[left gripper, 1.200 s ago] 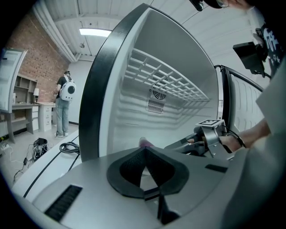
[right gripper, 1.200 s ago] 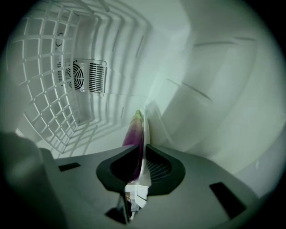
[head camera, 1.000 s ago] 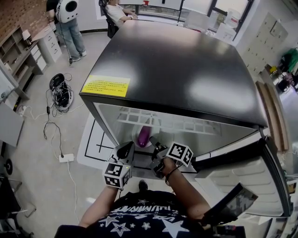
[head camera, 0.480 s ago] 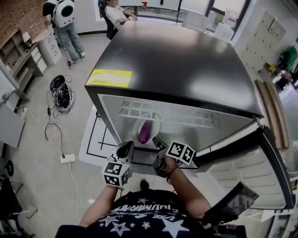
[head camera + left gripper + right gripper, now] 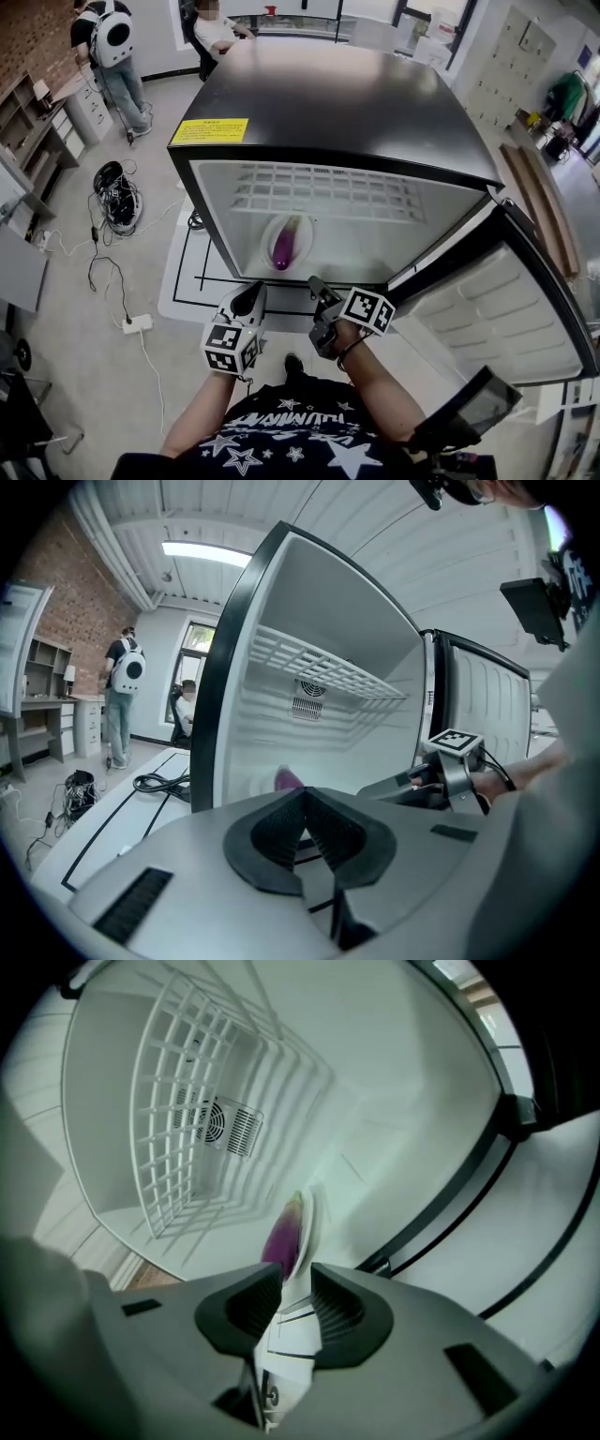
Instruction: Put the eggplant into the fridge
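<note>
My left claw [image 5: 302,794] is pinched fully together with nothing in it, and my right claw [image 5: 295,1283] stands a narrow gap apart, also empty. Both hang side by side just outside the open front of the fridge [image 5: 347,103], low at its mouth, touching nothing. The eggplant [image 5: 284,251] lies inside on a white plate [image 5: 307,246] on the floor of the compartment, under the wire shelf [image 5: 328,194], with its purple body pointing out toward me and its paler end toward the back wall. From my right claw it sits straight ahead, just past the tips. The door [image 5: 497,309] hangs wide open on my right.
</note>
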`<state>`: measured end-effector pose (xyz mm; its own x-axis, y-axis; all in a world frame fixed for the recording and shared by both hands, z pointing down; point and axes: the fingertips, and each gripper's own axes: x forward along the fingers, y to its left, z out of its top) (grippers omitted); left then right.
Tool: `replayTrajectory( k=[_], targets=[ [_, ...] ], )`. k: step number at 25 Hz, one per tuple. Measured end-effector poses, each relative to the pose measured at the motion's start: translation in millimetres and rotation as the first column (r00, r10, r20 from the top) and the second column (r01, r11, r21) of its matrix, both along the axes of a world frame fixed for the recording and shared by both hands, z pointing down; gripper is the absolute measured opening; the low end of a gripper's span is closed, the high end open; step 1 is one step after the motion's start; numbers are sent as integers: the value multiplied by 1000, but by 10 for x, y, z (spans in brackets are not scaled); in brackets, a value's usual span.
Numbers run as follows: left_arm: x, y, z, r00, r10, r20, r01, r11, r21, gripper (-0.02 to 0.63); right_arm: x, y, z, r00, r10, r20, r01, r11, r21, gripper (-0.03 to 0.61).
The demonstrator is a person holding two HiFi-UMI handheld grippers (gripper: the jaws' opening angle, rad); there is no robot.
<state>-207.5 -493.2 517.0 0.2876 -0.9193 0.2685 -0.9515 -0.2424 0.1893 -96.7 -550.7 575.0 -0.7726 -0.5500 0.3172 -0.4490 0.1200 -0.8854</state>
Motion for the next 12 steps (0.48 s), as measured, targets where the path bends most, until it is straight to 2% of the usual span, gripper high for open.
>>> replayTrajectory(
  k=[4, 12],
  targets=[
    [87, 214, -3, 1000, 16, -3, -16, 1000, 0, 9, 100, 276, -31, 999, 23, 47, -23, 1000, -1, 97],
    [251, 752, -8, 998, 58, -1, -58, 998, -5, 9, 197, 917, -51, 999, 17, 46, -18, 1000, 17, 95]
  ],
)
